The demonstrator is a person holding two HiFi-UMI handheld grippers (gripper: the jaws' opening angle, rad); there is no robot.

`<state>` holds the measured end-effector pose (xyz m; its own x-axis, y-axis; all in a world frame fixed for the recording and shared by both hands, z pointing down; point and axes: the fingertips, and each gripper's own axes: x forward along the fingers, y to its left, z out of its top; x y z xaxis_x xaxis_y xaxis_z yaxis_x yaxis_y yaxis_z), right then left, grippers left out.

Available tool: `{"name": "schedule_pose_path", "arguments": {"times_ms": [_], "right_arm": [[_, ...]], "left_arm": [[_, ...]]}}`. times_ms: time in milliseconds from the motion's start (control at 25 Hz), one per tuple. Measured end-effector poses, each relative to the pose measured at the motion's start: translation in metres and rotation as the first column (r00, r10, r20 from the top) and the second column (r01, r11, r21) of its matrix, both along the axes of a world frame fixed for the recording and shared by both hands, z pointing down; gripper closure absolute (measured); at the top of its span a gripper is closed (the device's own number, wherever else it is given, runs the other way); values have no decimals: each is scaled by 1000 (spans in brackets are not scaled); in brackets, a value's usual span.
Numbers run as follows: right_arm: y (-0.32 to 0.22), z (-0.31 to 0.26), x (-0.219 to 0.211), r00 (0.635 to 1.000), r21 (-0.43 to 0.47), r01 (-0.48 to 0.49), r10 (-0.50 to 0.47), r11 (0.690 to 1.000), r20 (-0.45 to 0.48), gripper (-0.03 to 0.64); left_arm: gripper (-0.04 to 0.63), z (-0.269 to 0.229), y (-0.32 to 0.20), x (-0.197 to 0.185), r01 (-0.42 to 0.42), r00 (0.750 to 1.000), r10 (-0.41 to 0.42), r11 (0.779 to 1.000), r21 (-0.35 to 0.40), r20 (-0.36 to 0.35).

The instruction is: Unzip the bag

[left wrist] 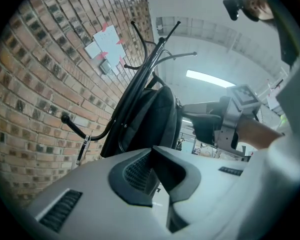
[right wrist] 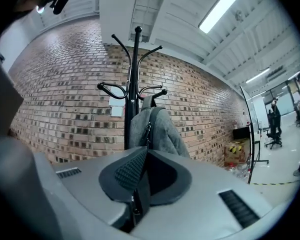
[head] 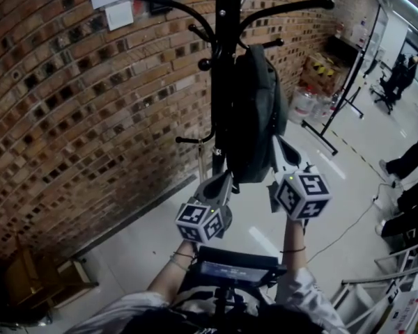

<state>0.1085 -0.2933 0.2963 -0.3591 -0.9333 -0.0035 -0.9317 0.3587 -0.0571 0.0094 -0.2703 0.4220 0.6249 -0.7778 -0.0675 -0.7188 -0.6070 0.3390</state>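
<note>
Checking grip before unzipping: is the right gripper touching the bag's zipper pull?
Touching. Right gripper view shows the right gripper shut on the bag's zipper pull.

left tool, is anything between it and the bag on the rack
Nothing visible. The bag hangs on the coat rack just ahead of the left tool, with only open air between. The right tool, off to the side, is shut on the bag's dark strap.

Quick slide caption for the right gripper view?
Right tool shut on a dark strap from the grey bag hanging on a coat stand by a brick wall.
</note>
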Motion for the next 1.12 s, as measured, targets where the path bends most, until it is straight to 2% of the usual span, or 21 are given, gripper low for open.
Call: {"name": "schedule_pose_path", "arguments": {"times_ms": [200,560,1120], "right_arm": [[1,5,-1,999,9,-29,29,1000,-36,618],[7,15,-3,999,-2,-43,43,999,-28,618],[11,82,6,996,-106,-79,74,991,-50,618]], "left_arm": [[588,2,1,-4,6,1000,-6,1000,-5,3],[588,4,3,-8,7,1000,-6,1000,-8,9],[588,9,5,-5,-7,1000,7,1000,-15,19]]}}
